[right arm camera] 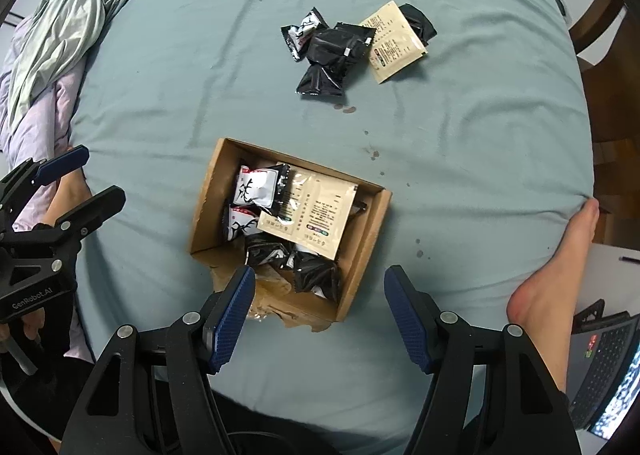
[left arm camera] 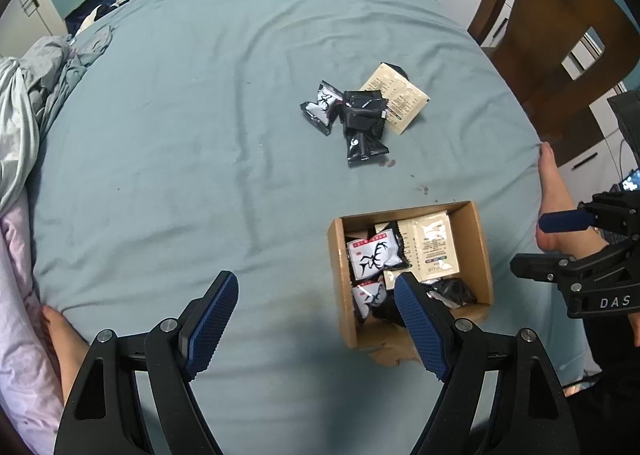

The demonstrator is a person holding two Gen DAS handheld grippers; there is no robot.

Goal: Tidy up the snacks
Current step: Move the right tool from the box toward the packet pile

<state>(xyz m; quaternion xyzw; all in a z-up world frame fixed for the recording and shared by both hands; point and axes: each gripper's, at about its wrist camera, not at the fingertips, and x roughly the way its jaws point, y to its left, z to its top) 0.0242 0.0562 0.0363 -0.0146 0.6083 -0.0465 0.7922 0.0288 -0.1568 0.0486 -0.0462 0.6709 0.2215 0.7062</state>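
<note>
Currently both of your grippers hang over the bed (right arm camera: 160, 95), pointing steeply down, fingers spread and empty. The right gripper (right arm camera: 320, 313) sits above the near end of the cardboard box (right arm camera: 370, 231); nothing lies between its fingers. The left gripper (left arm camera: 316, 321) hovers just left of the box, its right finger overlapping the box's near corner in its own view.

The box already holds several packets. The loose snack pile (right arm camera: 340, 49) lies on the sheet beyond the box's far wall, well apart from both grippers: black packets clustered together, with a beige sachet (right arm camera: 394, 41) on their right, its long axis slanting away to the left. Judged from here, the right gripper has the straighter reach forward.

Legible: "DAS" on the right gripper's body, "GenRobot.AI" on the left's. Packet print is too small to read.
</note>
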